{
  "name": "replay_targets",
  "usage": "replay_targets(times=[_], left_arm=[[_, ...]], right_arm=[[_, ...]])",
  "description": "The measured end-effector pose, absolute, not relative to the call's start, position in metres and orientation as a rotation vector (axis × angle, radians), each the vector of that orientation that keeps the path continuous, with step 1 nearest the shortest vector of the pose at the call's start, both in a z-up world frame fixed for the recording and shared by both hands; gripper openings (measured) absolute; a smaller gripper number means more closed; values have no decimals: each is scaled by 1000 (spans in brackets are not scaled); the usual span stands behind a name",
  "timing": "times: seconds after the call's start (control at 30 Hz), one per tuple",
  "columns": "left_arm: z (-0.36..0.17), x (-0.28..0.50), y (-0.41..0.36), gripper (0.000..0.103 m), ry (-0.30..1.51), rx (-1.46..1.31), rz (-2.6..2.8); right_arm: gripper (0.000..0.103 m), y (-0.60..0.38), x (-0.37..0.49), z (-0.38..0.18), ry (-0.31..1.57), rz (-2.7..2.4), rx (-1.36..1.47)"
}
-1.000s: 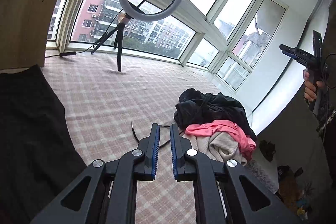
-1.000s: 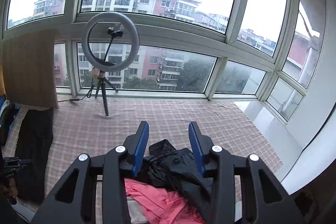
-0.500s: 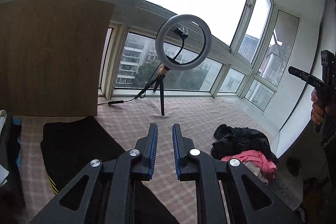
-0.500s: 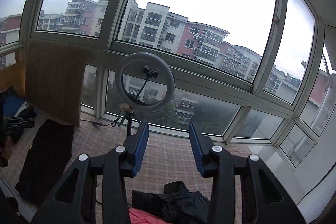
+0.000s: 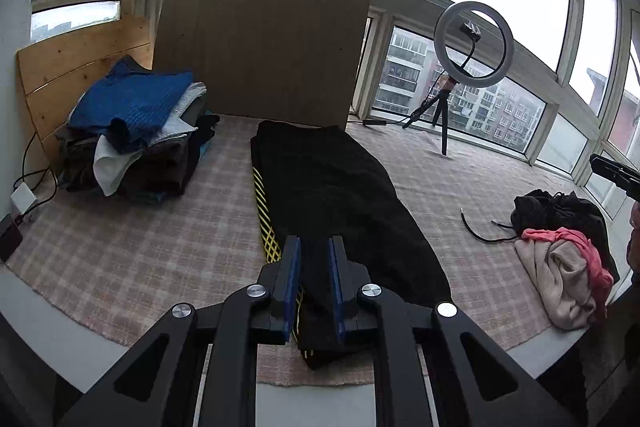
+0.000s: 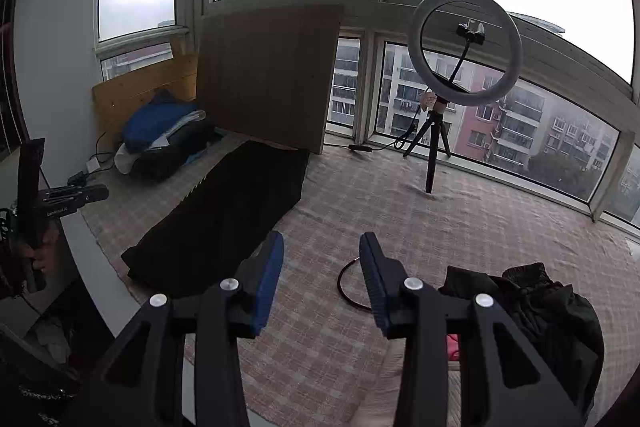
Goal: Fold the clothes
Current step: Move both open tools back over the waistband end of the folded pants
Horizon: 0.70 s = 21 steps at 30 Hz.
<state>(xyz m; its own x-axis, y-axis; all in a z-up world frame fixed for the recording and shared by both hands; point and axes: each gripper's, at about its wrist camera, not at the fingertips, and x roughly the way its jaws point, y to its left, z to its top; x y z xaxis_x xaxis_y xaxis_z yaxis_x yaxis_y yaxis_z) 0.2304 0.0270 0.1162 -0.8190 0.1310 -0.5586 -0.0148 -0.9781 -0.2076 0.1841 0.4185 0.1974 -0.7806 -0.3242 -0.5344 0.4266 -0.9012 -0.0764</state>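
Note:
A long black garment with yellow stripes point(image 5: 336, 195) lies flat on the checked cloth; it also shows in the right wrist view point(image 6: 224, 211). My left gripper point(image 5: 314, 247) hovers above its near end, jaws a narrow gap apart and holding nothing. My right gripper point(image 6: 321, 243) is open and empty, above the bare cloth to the right of the garment. A pile of unfolded clothes, black, pink and beige point(image 5: 560, 247), lies at the right; its black part shows in the right wrist view point(image 6: 540, 311).
A stack of folded clothes topped in blue point(image 5: 136, 131) sits at the back left by a wooden board point(image 5: 264, 47). A ring light on a tripod point(image 5: 472, 47) stands by the windows. A black cable point(image 5: 480, 231) lies on the cloth.
Both views have swung left and down, from the windows and ring light to the black garment. The left gripper now sits over the garment's near end. Jaw gaps look unchanged.

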Motion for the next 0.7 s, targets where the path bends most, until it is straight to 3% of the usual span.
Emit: replay_targets(times=[0.2,0.37,0.43,0.57,0.7], left_arm=[[58,300,48,12,-509,-979,2912],[-25,341,45,12,-792,-1303,2827],[-28,342,33,12,-858,-1365,2799],[47,319,6,12,-742,-1260,2880],[158,249,-20,12,-471,-1158,2915]], right_arm=[[39,419,209,171,304,-2583,720],[39,420,246,133,273,-2538,763],[39,424,240,137,224,-2527,784],[39,433,223,152,111,-2504,818],[39,424,175,225,132,-2555,740]])
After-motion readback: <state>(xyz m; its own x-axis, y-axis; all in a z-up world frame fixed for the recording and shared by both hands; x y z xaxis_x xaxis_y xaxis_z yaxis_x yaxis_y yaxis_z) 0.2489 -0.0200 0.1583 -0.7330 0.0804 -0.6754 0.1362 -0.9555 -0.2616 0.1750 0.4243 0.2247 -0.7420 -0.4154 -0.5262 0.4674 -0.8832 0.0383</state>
